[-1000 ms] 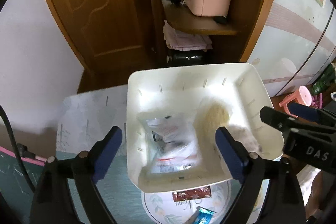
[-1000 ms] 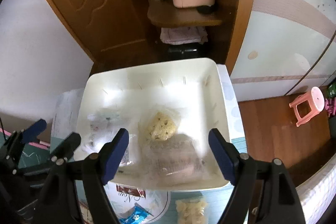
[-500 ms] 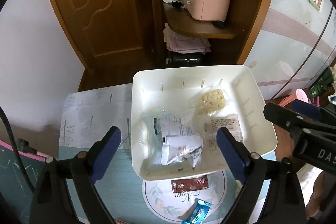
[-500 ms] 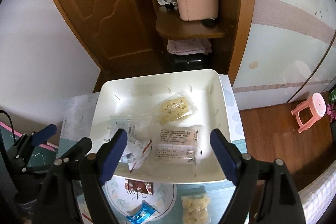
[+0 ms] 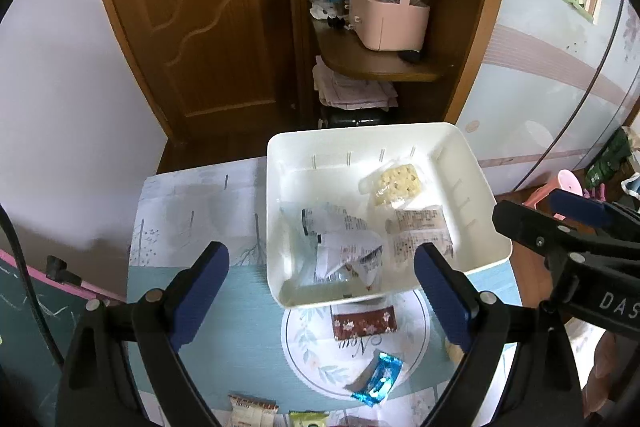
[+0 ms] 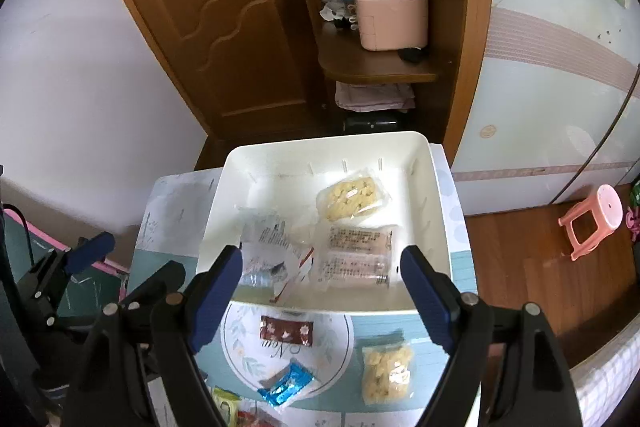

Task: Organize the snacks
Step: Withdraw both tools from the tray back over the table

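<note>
Both your grippers are hanging over the table with fingers spread wide and nothing between them: left gripper [image 5: 320,291], right gripper [image 6: 322,291]. The white plastic bin [image 5: 490,223] sits at the table's far edge, smooth glossy walls with little slots. Inside it: a clear crinkly bag of yellow puffed snack [image 6: 350,202], a flat printed pack [image 6: 358,259] and a crumpled clear wrapper [image 5: 340,243]. On the table's near side lie a dark red packet [image 5: 364,323] and a shiny blue foil one [image 5: 380,379]. Only the right view shows a second yellow snack bag [image 6: 387,371] lying on the table by its right edge.
</note>
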A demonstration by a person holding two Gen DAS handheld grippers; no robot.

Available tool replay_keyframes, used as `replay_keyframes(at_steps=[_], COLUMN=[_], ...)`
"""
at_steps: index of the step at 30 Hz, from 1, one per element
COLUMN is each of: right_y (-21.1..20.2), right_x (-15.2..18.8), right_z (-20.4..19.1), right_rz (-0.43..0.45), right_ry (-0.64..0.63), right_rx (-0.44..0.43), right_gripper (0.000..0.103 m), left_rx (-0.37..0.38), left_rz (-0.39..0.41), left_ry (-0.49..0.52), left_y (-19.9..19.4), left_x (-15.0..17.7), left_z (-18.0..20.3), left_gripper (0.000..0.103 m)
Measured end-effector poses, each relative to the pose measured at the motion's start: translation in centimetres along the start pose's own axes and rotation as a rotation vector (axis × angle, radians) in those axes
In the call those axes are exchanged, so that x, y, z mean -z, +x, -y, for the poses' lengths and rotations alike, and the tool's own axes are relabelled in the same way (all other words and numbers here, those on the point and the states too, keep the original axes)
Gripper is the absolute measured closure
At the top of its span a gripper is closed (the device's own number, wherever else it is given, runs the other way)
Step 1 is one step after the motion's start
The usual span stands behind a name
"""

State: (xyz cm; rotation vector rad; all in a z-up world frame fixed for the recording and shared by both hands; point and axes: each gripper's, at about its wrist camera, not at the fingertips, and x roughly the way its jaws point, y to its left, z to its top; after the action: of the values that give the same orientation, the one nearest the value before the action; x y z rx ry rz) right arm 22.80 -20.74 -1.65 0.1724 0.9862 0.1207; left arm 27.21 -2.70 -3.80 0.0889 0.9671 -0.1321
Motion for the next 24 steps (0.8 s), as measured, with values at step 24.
replay_keyframes(at_steps=[24], right_y=[-6.6], right_x=[9.3], right_z=[-0.8], right_rz=[0.015], right_ry=[-0.062], right_rx=[-0.06], right_gripper=[0.021], left_rx=[-0.033], left_rz=[0.078], left_ry=[-0.028], left_y=[-8.0], left_x=[10.0], left_z=[-2.3], left_gripper=[0.01])
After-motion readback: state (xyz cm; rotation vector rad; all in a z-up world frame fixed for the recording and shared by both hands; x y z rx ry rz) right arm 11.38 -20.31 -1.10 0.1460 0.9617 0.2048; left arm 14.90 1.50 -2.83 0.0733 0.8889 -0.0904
